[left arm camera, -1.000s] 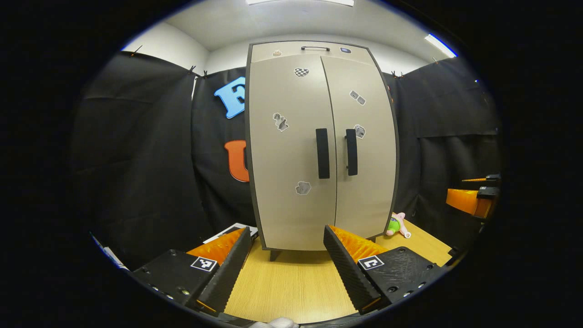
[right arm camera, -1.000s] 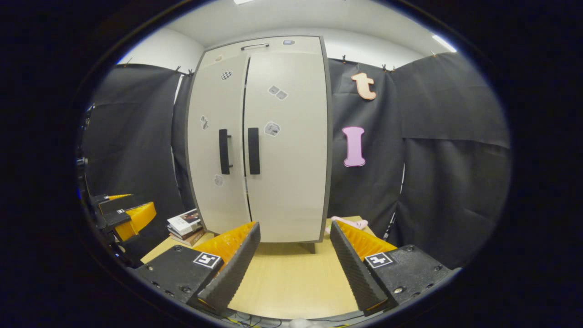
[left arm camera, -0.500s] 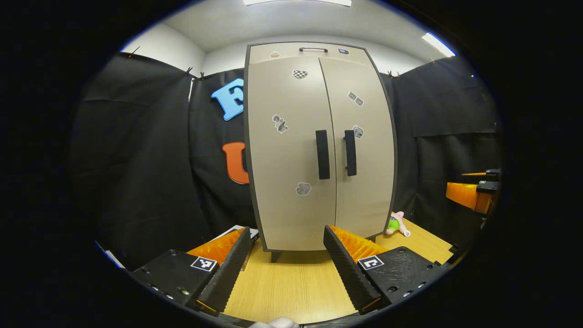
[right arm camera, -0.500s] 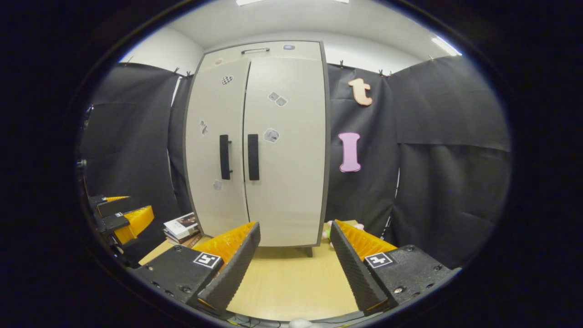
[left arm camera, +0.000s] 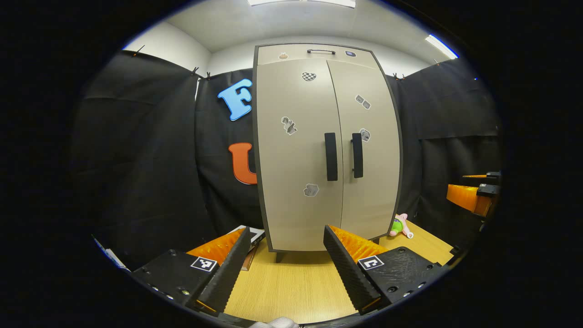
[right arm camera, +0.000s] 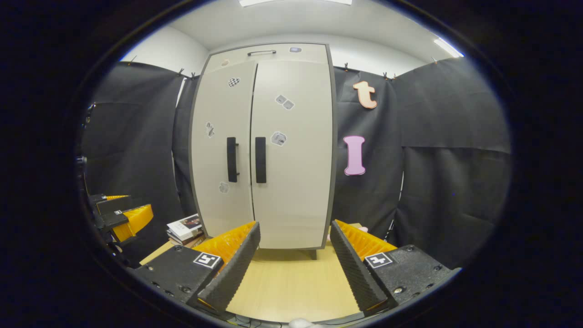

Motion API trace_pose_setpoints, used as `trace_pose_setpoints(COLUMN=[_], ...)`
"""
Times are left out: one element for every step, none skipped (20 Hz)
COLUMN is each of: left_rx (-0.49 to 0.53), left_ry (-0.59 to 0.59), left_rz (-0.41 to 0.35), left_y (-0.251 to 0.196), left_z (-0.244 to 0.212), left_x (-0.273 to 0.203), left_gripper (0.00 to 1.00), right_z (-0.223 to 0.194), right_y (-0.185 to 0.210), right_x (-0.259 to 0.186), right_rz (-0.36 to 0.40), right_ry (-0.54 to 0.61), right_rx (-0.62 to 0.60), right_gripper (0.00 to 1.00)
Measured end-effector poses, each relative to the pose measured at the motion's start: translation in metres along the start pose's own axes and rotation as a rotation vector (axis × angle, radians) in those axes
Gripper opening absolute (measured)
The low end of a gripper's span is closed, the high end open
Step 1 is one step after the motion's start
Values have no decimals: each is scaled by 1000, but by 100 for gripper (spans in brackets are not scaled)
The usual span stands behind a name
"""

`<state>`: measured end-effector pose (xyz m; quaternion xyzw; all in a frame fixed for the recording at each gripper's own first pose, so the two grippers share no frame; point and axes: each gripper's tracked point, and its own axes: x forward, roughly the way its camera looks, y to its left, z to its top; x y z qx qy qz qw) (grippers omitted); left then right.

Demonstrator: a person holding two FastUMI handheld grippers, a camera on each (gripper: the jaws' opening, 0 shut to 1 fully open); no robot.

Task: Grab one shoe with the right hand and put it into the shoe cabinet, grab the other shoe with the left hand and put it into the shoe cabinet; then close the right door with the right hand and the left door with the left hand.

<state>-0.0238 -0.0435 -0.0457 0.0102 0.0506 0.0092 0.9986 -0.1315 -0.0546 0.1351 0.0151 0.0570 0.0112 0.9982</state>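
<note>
Standing shut on the pale wooden counter (left arm camera: 296, 287), the tall beige two-door shoe cabinet (left arm camera: 325, 150) has stacked books (right arm camera: 184, 228) left, a pink-green plush toy (left arm camera: 399, 226) right; left claw (left arm camera: 284, 262) and right claw (right arm camera: 294, 257) gape wide, empty.

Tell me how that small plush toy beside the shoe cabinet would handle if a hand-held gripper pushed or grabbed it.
The plush toy looks soft, so it would probably squash under the fingers. It seems small and light, likely to slide on the smooth wooden table. Lying by the shoe cabinet, it looks unlikely to roll.
</note>
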Motion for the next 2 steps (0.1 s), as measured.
trace_pose_setpoints(left_rx=[1,1], left_ry=[-1,-1], left_rz=[6,11], left_y=[2,3], left_z=[1,2], left_x=[-1,-1], left_gripper=[96,96], right_z=[1,2], right_y=[1,2], right_x=[1,2], right_rz=[5,9], right_ry=[-1,-3], right_rx=[2,3], right_gripper=[100,100])
